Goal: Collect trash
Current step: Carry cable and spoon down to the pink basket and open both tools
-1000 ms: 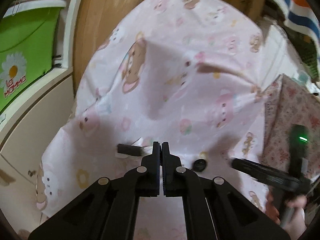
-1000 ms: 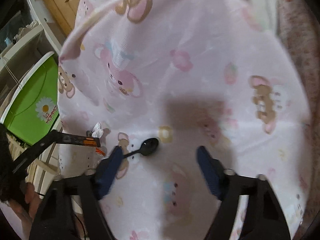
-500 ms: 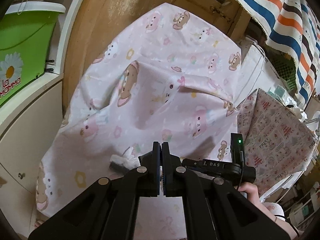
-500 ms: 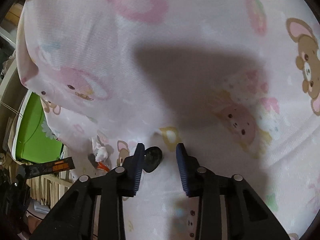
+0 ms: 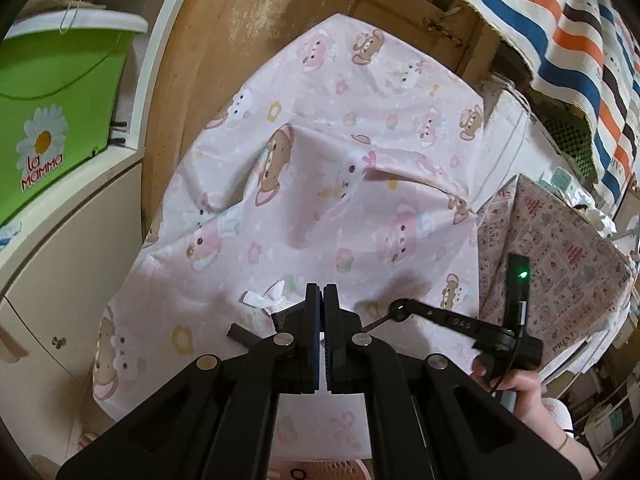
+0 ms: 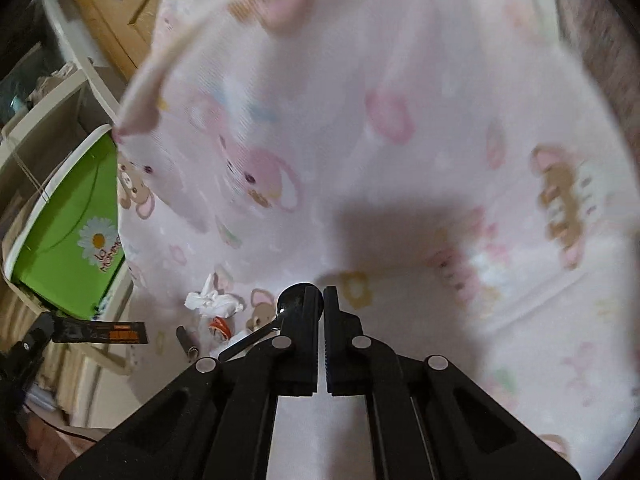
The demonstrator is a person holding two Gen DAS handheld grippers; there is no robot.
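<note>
A black plastic spoon (image 6: pixel 294 299) sits at the tip of my right gripper (image 6: pixel 322 300), which is shut on its bowl. The handle sticks out down-left, clear of the pink cartoon-print sheet (image 6: pixel 400 120). In the left wrist view the right gripper (image 5: pixel 400 310) shows from the side with the spoon's handle (image 5: pixel 378 323) hanging from it. My left gripper (image 5: pixel 322 300) is shut with nothing in it. Just beyond it on the sheet (image 5: pixel 340 140) lie a crumpled white tissue (image 5: pixel 262 300) and a dark stick (image 5: pixel 240 334). The right wrist view shows the tissue (image 6: pixel 214 302), an orange-white scrap (image 6: pixel 220 326) and the left gripper (image 6: pixel 136 330).
A green box with a daisy label (image 5: pixel 48 120) stands on a white cabinet (image 5: pixel 68 280) at the left. Behind the sheet is a wooden door (image 5: pixel 280 12). A patterned cloth (image 5: pixel 560 248) and a striped cloth (image 5: pixel 580 40) are at the right. A pink basket rim (image 5: pixel 320 474) shows below.
The right gripper closed from wide open onto the spoon's bowl and now holds it off the sheet. The left gripper drew back and up, staying shut.
</note>
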